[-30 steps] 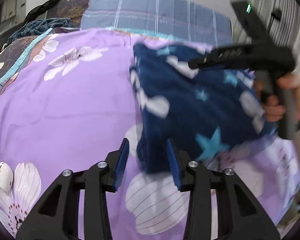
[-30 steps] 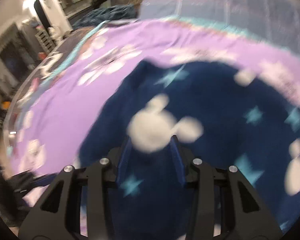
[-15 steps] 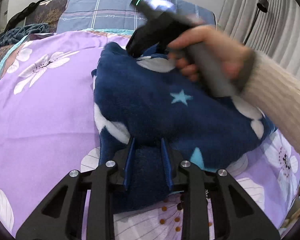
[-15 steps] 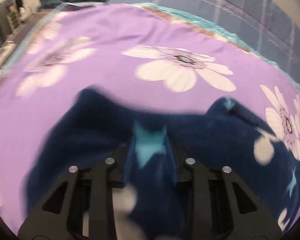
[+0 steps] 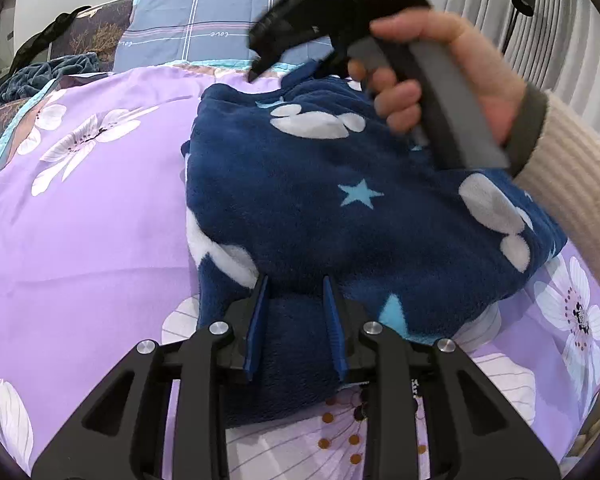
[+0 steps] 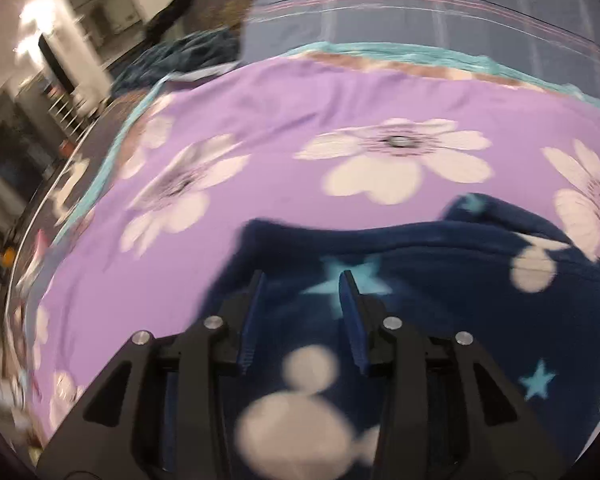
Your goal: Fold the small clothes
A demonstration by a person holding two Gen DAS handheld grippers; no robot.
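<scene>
A small navy fleece garment with white mouse heads and light blue stars lies bunched on the purple flowered bedsheet. My left gripper is shut on the garment's near folded edge, fleece filling the gap between the blue pads. My right gripper, held by a hand, hovers over the garment's far edge. In the right wrist view the right gripper stands above the garment with its fingers parted and the fleece beneath them; the view is blurred.
A blue-grey plaid pillow lies at the head of the bed. A dark teal blanket is heaped at the far left. Pleated curtains hang on the right. Room furniture stands beyond the bed's left edge.
The left gripper closed on the garment's near edge and has kept hold. The right gripper carried its part of the garment to the far side and has opened above it.
</scene>
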